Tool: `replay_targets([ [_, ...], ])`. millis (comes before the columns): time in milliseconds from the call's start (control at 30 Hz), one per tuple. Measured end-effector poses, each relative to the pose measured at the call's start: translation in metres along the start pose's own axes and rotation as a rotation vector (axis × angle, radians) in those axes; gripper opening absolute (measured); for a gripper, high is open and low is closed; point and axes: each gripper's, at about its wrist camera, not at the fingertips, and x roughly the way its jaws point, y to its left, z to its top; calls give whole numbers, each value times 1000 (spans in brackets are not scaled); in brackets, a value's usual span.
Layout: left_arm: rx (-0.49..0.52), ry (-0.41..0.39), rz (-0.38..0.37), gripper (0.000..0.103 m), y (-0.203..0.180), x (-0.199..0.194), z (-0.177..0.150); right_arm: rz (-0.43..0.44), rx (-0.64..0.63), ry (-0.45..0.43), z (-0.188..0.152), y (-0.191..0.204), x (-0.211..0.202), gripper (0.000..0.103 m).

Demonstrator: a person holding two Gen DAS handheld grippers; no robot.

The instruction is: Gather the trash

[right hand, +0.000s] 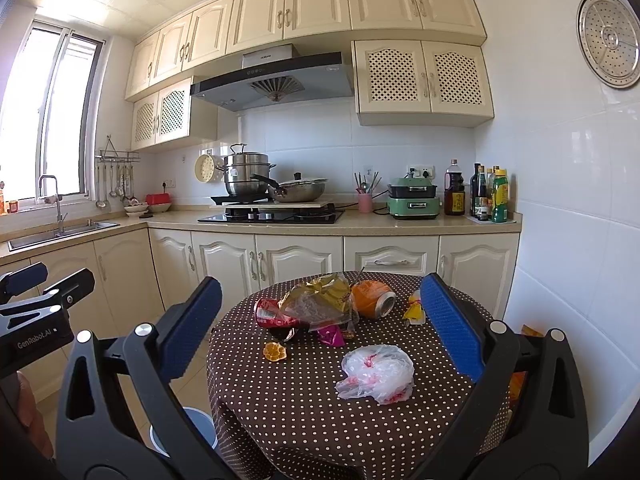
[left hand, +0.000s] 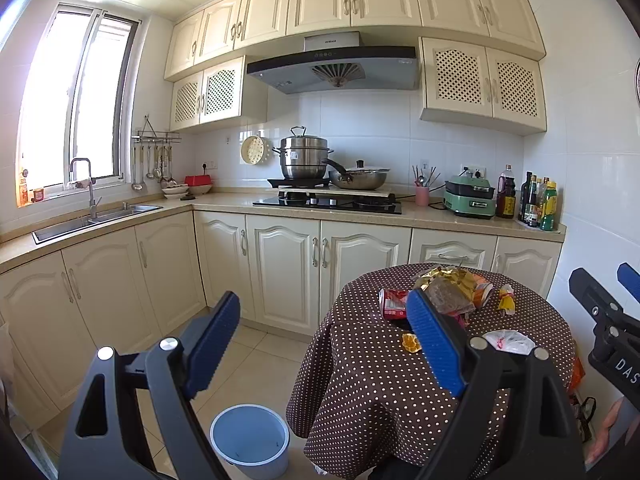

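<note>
Both grippers hover with jaws spread wide and empty above a round table (right hand: pixel 280 400) draped in a brown polka-dot cloth: the left gripper (left hand: pixel 320 344), the right gripper (right hand: pixel 320 324). Trash clusters toward the table's far edge; a crumpled plastic bag (right hand: pixel 376 374) lies nearer. A blue bin (left hand: pixel 250 438) stands on the floor just beside the table's left edge.

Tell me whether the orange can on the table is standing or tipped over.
Tipped over. The orange can lies on its side on the polka-dot tablecloth, its silver end facing the camera, beside the crumpled wrappers.
</note>
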Motion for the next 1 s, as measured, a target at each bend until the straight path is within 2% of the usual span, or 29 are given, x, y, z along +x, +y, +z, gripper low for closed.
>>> replay_targets([
  [1000,1,13,-9,84,-2,3,-6,-2,2,19,-5,0,-1,97],
])
